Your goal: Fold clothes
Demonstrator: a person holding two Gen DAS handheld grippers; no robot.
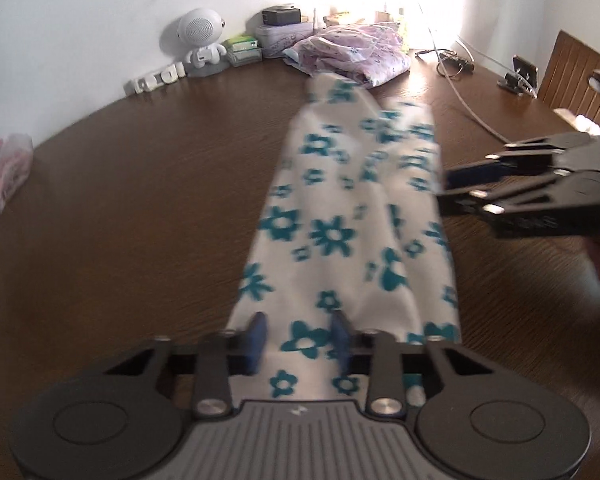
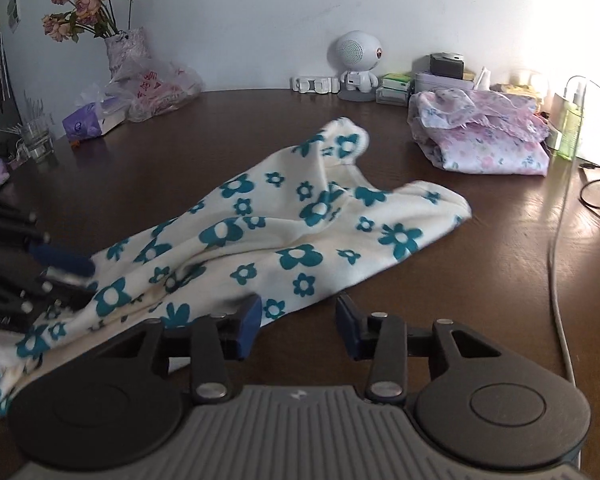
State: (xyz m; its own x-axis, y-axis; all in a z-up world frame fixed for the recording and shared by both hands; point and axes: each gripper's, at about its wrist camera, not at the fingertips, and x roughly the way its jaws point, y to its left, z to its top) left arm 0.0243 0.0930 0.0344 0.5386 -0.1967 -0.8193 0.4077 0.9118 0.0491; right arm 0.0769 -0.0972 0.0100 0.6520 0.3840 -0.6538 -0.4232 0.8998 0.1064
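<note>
A: Nearest the lens in the left wrist view was the left gripper (image 1: 300, 338), its blue pads set apart with the near hem of the flowered garment (image 1: 352, 216) lying between them. The pads did not look pressed onto the cloth, so I'd call it open.

B: And the right gripper (image 2: 298, 326)?

A: Open too. In its own view, at the bottom centre, only the left pad overlapped the cloth edge; bare counter (image 2: 480, 280) showed in the gap.

B: Where did the garment lie?

A: Stretched up the middle of the frame, its far end close to the folded pink clothes (image 1: 352, 54) at upper centre. A white cable (image 1: 470, 110) ran along the right.

B: The risk?

A: My guess: a thin pinch at the hem could slip, or catch only one layer, and the fold would go crooked. Dragging the far end could also disturb the pink pile.
</note>
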